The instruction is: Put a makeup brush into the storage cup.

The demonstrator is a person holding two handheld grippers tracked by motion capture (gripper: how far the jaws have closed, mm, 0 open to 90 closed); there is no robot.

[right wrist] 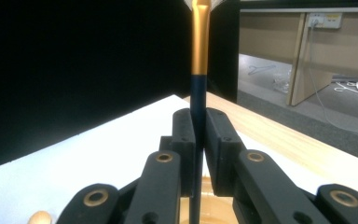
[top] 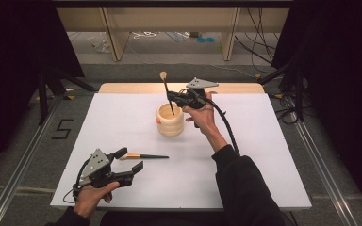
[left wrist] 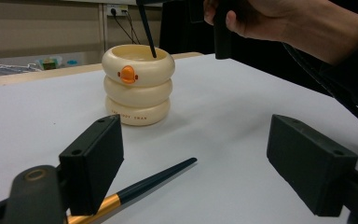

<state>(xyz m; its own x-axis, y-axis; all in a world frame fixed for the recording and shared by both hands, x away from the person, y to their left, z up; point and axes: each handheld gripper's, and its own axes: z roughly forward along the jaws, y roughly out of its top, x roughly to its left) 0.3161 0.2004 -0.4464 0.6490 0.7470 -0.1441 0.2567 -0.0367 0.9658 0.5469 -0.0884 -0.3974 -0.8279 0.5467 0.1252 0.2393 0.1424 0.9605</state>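
right tongs (top: 173,98) clamp a brush (top: 165,92) over the holder (top: 170,120); left tongs (top: 131,159) gape beside another brush (top: 147,156).

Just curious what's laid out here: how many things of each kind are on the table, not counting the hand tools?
Brushes: 2, one lying on the table, one upright held over the cup.
Cream ringed cup: 1.
Total: 3.

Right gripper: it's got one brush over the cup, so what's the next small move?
Probably open the right gripper: its jaws are shut on the upright brush, whose lower end already sits inside the cream cup, so it should stand against the rim.
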